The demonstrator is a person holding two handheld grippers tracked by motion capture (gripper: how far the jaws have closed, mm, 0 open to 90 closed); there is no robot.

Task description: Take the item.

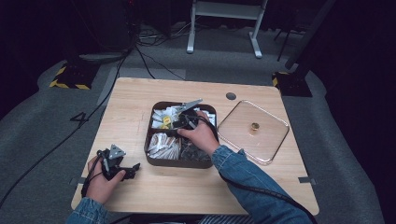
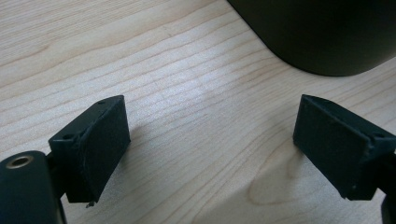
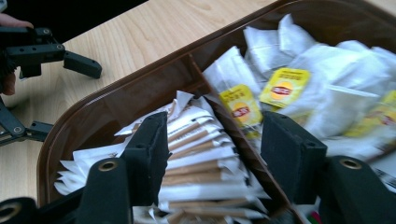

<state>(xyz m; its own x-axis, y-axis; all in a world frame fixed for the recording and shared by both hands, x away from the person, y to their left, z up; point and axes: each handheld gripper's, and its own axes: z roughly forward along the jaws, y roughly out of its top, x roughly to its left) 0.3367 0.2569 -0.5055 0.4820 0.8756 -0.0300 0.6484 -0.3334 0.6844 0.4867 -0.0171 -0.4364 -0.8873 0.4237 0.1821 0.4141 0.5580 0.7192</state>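
A brown divided box (image 1: 177, 163) stands mid-table. It holds white tea bags with yellow labels (image 3: 285, 86) in the far compartment and white-and-brown stick sachets (image 3: 196, 158) in the near left one. My right gripper (image 1: 180, 123) (image 3: 215, 135) hangs over the box, jaws open. They straddle the divider between sachets and tea bags, and the pads press on nothing. My left gripper (image 1: 134, 171) (image 2: 212, 140) rests near the table's front left, open, with only bare wood between its jaws. The box's dark wall (image 2: 327, 32) lies just ahead of it.
A clear square lid with a gold knob (image 1: 254, 130) lies on the table to the right of the box. A small dark grommet (image 1: 230, 96) sits near the far edge. Cables trail over the grey floor to the left of the table.
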